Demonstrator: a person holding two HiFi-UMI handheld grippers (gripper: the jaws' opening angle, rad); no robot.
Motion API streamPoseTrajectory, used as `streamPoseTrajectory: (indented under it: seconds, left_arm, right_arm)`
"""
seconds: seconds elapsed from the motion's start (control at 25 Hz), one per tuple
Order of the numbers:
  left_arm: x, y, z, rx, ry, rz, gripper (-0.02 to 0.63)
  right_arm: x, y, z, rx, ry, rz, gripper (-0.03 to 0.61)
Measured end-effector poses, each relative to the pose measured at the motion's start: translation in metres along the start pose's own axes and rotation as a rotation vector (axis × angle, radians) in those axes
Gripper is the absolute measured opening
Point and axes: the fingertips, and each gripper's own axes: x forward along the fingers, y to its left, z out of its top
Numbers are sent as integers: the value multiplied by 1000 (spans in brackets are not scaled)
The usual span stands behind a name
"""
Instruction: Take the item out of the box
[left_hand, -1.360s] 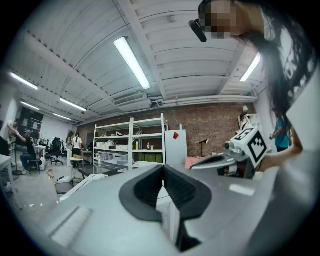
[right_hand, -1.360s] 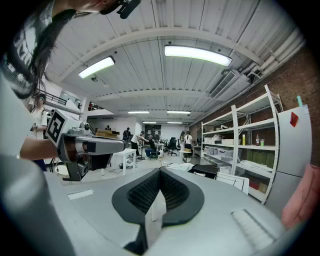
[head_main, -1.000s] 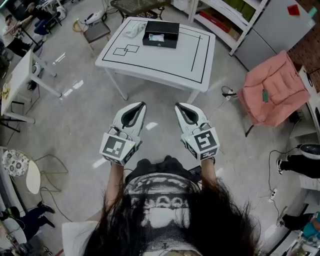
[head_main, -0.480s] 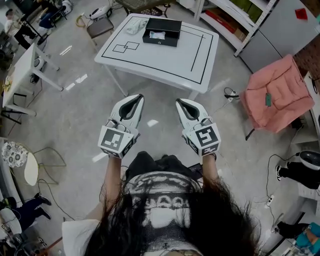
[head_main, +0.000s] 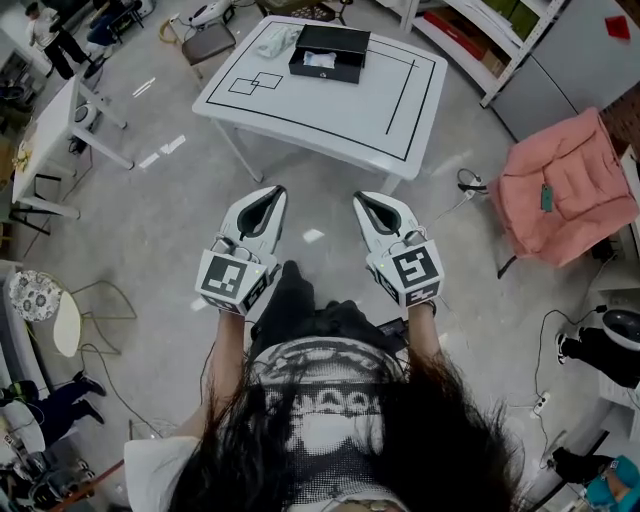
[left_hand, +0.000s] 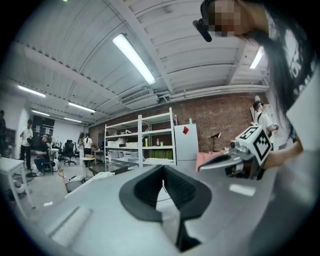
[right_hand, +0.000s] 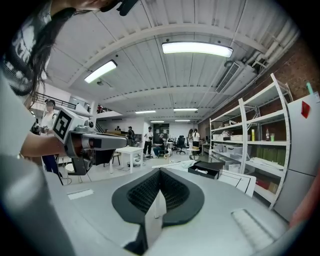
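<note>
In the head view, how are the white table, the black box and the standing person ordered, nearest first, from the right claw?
1. white table, straight ahead.
2. black box, on the table's far side.
3. standing person, far upper left.

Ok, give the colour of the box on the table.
Black box, clearest in the head view.

No legible text, brand or number noted: marker cubes (head_main: 232, 288) on left hand-held gripper (head_main: 274, 191) and right hand-held gripper (head_main: 359, 198) show only black-and-white square patterns; red diamond sticker (head_main: 617, 27) on white cabinet (head_main: 565, 65) too small to read.
</note>
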Motion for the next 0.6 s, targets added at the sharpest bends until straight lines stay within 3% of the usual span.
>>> streamPoseTrajectory:
  seconds: [0.36,0.6]
  left_arm:
    - [22,5,-1,5,6,-30,0]
    - [40,37,-13,-20,13,-50,0]
  right_arm:
    - [16,-13,-5,21,6,-4,-3]
    - [51,-19,-9,31,37,-15,-3]
